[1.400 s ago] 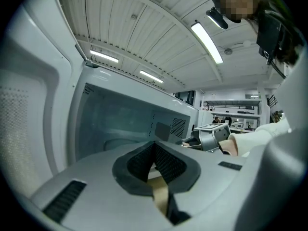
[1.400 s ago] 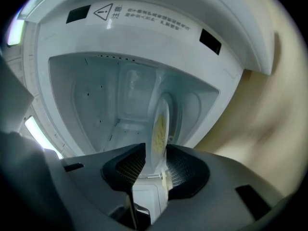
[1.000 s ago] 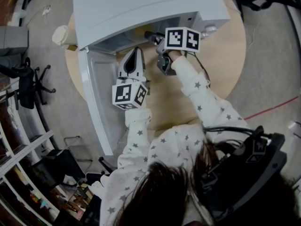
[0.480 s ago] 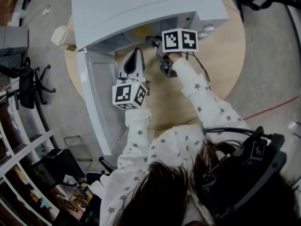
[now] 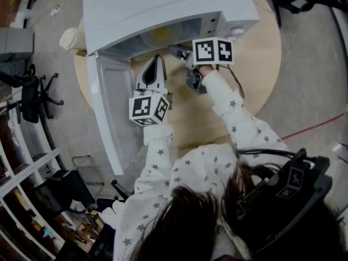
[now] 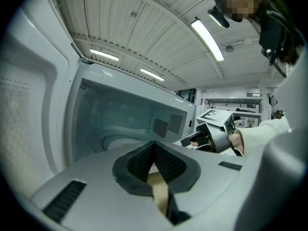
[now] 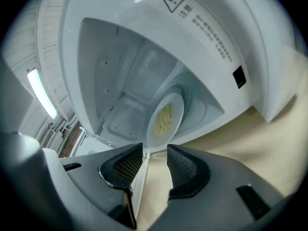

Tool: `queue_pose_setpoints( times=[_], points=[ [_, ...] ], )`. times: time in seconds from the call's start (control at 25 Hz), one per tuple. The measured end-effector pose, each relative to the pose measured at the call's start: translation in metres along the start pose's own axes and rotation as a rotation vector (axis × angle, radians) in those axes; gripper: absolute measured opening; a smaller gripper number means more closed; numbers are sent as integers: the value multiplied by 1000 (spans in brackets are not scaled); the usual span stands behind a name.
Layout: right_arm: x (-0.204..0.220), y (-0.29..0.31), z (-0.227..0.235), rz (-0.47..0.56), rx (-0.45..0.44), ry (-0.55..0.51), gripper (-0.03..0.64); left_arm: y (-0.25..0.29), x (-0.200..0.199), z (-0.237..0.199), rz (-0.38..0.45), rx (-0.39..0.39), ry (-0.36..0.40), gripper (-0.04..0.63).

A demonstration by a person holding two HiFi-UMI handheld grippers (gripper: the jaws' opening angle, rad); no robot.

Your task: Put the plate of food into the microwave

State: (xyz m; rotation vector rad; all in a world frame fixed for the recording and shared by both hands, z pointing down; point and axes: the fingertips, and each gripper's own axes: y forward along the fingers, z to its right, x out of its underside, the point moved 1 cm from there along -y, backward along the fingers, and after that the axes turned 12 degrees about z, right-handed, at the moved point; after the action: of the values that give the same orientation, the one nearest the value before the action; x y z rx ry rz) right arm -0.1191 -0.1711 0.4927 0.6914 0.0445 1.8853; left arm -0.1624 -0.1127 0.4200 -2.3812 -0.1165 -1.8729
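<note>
Plate [image 7: 166,119] seems seated inside the microwave [image 5: 163,10] — back the right gripper [image 7: 155,150], jaws apart and empty, straight away from it; the left gripper [image 6: 154,153] has its jaws together.

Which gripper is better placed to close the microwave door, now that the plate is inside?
Left, probably. The left gripper is right beside the open door. The right gripper, jaws apart and empty, faces the plate inside the microwave, farther from the door.
</note>
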Motion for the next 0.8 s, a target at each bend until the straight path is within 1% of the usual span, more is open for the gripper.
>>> queue_pose_setpoints(
  times=[0.12,0.2,0.24,0.28,0.4,0.6,0.8],
  points=[
    [-3,-14,-11,25,-61,32,164,-3,-2,7,6,-3,2,2],
    [-5,-24,-16,37,-83,38,93,-6,-3,13,8,-3,7,2],
    [-4,-28,-17,39,-86,28,83,-8,-3,16,8,-2,10,2],
    [-3,-33,-17,39,-89,15,43,-10,-3,19,10,-1,12,2],
    [-1,-46,-23,42,-122,-7,8,-17,-4,27,18,-2,18,2],
    [5,-74,-40,42,-199,-16,6,-30,-10,48,35,-2,27,2],
    [8,-120,-70,57,-292,-17,6,-52,-32,85,60,10,36,2]
  ],
)
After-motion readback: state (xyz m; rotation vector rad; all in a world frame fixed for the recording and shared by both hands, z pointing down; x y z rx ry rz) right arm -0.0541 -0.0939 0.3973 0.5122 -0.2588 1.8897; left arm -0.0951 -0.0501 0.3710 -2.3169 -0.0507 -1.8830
